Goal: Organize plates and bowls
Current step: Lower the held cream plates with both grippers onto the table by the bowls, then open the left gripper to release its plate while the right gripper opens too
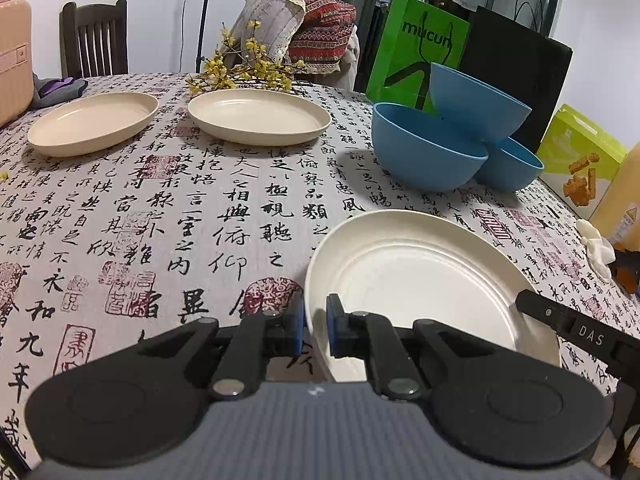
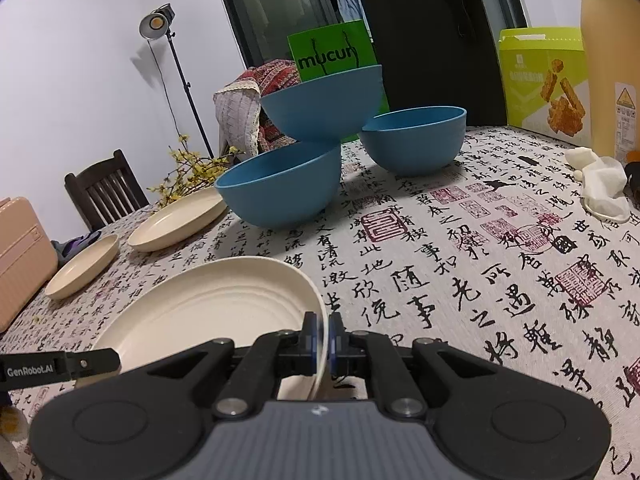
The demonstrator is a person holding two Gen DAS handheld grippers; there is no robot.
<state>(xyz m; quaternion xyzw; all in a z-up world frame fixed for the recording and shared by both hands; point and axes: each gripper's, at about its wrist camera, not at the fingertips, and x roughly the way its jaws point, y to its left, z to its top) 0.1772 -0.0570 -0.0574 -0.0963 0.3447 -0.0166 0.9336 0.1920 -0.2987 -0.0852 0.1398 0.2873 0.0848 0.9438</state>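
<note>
A cream plate [image 1: 420,280] lies near the table's front; it also shows in the right wrist view [image 2: 216,312]. My left gripper [image 1: 316,320] is shut on its left rim. My right gripper [image 2: 323,340] is shut on its right rim. Two more cream plates [image 1: 94,122] [image 1: 258,116] lie at the far left and far middle; in the right wrist view they lie at the left [image 2: 82,266] [image 2: 180,218]. Three blue bowls stand at the far right: two on the table [image 1: 428,148] [image 1: 510,166], one [image 1: 476,102] tilted on top of them.
Yellow flowers [image 1: 248,70] lie behind the far plates. A green bag [image 1: 416,52], a black bag [image 1: 516,68], a snack box [image 1: 580,152] and a yellow bottle [image 1: 624,192] stand at the right edge. A pink case [image 1: 14,60] stands at the left. A crumpled tissue [image 2: 600,188] lies right.
</note>
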